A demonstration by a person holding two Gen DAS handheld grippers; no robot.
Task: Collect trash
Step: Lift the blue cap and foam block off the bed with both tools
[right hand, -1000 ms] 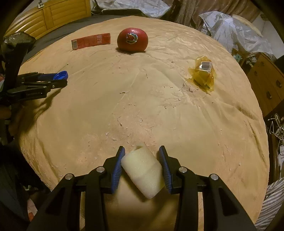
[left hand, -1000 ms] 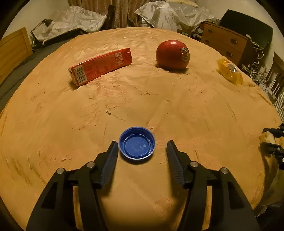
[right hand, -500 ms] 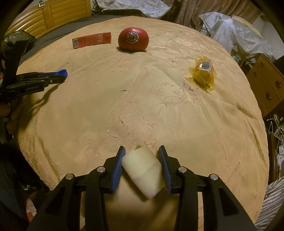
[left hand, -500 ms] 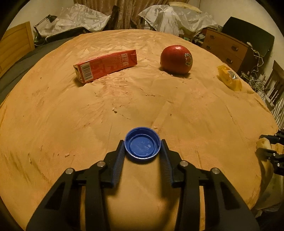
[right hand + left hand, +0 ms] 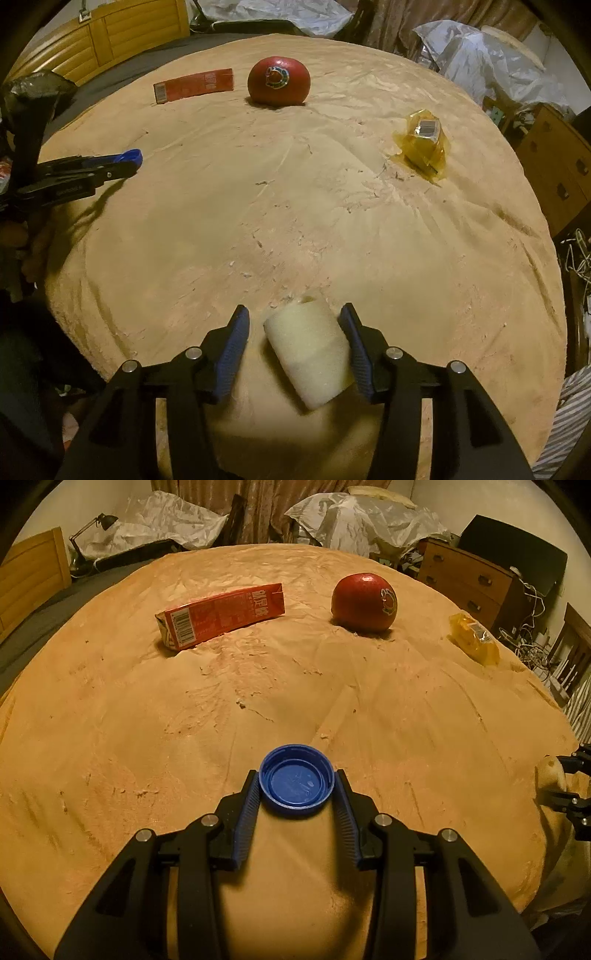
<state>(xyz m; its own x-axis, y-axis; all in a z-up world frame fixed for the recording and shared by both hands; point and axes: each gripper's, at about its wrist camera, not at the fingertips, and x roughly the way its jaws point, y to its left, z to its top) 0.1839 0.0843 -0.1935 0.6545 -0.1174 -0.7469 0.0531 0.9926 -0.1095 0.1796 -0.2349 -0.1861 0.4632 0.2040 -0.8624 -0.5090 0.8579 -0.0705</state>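
Note:
A blue bottle cap point(image 5: 295, 781), hollow side up, sits pinched between the blue pads of my left gripper point(image 5: 296, 775), just over the tan cloth-covered table point(image 5: 147, 720). The right wrist view shows this gripper point(image 5: 129, 162) side-on at the table's left edge with the cap point(image 5: 133, 155) at its tips. A white foam chunk point(image 5: 306, 350) lies between the fingers of my right gripper point(image 5: 293, 310), whose jaws are opening. There is a gap at the left pad, and the foam rests near the right pad.
A flattened red carton point(image 5: 221, 616), a red apple point(image 5: 364, 602) and a yellow wrapped packet point(image 5: 474, 638) lie across the far half of the table. A wooden dresser point(image 5: 469, 579) and plastic-covered furniture stand beyond the table. A hand shows at the left edge in the right wrist view.
My left gripper closed from open onto the blue cap. My right gripper's jaws have spread apart, so the foam chunk they were squeezing now sits loose between them.

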